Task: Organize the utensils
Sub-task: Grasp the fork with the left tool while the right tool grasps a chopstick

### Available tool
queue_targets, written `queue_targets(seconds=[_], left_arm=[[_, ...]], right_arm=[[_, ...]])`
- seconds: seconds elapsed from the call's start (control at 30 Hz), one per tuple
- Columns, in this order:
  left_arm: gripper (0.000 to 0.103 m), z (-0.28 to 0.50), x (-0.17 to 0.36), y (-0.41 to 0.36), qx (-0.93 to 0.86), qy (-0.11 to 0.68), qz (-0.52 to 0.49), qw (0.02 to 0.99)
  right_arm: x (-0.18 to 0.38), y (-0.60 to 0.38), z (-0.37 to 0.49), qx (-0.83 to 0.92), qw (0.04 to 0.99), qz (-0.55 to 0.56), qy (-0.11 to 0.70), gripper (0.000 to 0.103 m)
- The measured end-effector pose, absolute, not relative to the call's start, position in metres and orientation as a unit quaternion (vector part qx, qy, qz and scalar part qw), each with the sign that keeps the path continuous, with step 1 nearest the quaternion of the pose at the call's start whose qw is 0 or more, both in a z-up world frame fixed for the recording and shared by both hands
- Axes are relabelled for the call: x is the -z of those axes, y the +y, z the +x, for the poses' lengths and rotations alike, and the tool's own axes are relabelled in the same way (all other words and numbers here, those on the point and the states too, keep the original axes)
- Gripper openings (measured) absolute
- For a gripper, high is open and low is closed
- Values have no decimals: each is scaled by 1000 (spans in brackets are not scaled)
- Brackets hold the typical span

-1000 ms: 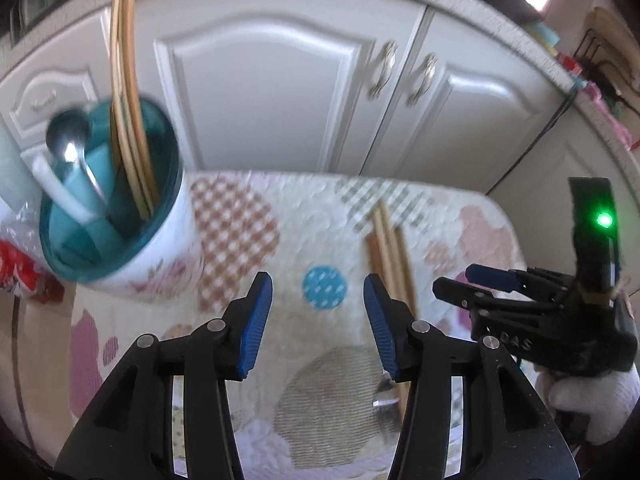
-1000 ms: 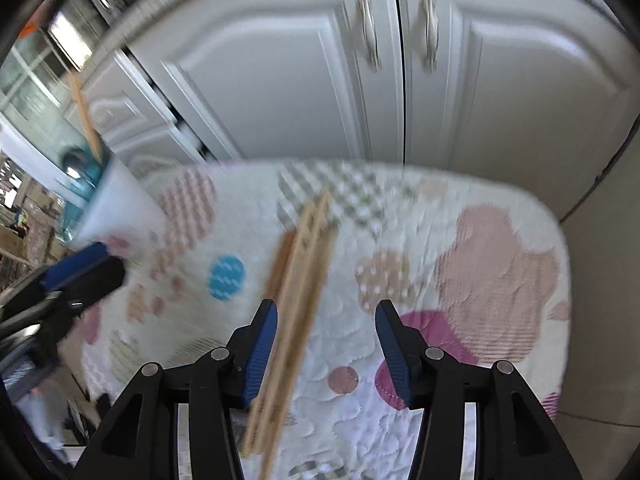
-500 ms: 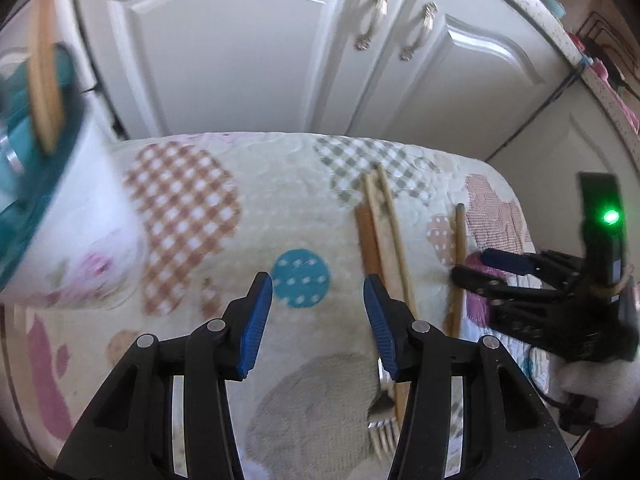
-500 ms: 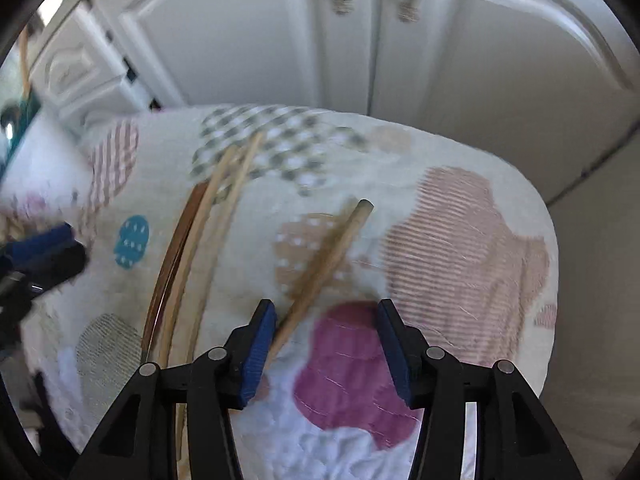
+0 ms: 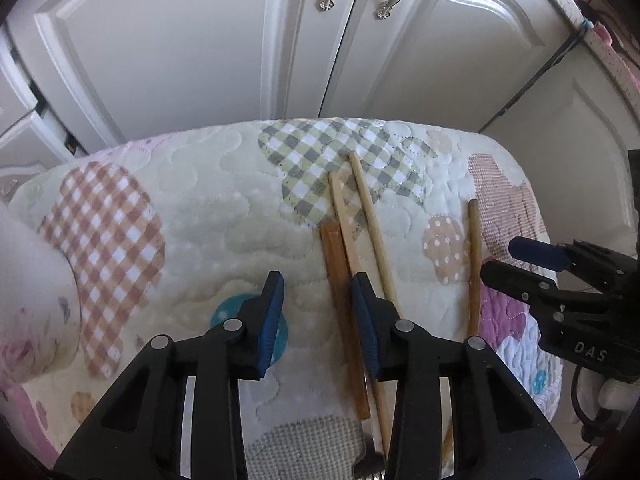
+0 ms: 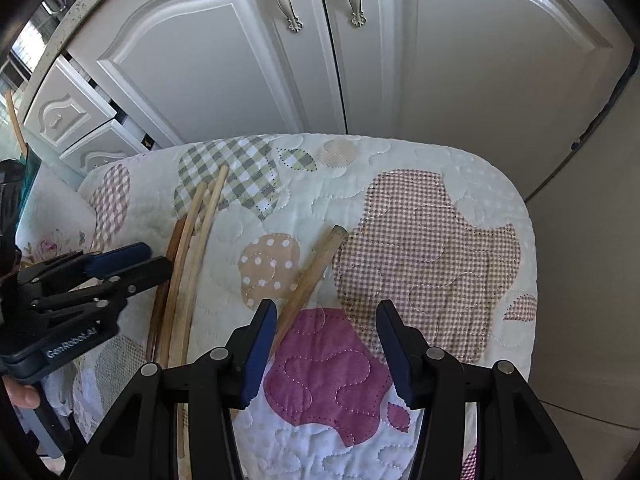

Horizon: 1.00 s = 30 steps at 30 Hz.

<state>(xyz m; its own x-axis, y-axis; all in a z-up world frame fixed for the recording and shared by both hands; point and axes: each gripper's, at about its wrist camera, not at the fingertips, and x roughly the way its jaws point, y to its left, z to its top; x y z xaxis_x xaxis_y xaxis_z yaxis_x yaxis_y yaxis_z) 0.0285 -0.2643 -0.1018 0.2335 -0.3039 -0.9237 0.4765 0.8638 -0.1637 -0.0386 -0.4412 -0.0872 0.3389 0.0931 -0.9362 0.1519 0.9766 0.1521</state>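
Note:
Several wooden utensils lie on a quilted patchwork mat (image 5: 192,216). A brown flat handle (image 5: 338,288) and two pale chopsticks (image 5: 370,220) lie together; a single stick (image 5: 474,264) lies apart to their right. My left gripper (image 5: 318,316) is open just above the mat, its right finger over the brown handle. My right gripper (image 6: 326,344) is open above the mat, its left finger beside the single stick (image 6: 312,276). The bundle (image 6: 192,256) also shows in the right wrist view. The white floral utensil holder (image 6: 52,220) stands at the mat's left.
White cabinet doors (image 5: 240,40) with metal handles stand behind the mat. Partly open drawers (image 6: 84,128) are at the left. A black cable (image 5: 532,80) runs down the cabinet at the right. The mat's right edge (image 6: 528,248) drops to the floor.
Both grippers have moved down and closer to the mat. The left view has swung right, away from the utensil holder. The right gripper now sits beside the single stick.

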Motion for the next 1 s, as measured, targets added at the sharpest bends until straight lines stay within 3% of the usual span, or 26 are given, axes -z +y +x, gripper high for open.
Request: queue_targets(seconds=[0.1,0.4,0.6,0.63,0.7,1.0], left_arm=[[27,30,102,-261,245,565,75,785],[26,41,102,-241,230,577,57,782],[25,44,104,-255,220,560,79,795],[15,43,104,-256,218,555,88,798],[13,41,104,-254,221,554,81,799],[11,18,52,-214,245,531,22,811]], right_arm=[[85,-439,-34,14,811,111,574,50],[94,-437,-17,3,808,127,576,49],[99,-437,1,8,816,117,567,28],[99,-434,3,8,817,107,566,24],[99,-427,8,0,816,82,572,18],[58,-414,-16,-57,832,106,541,11]])
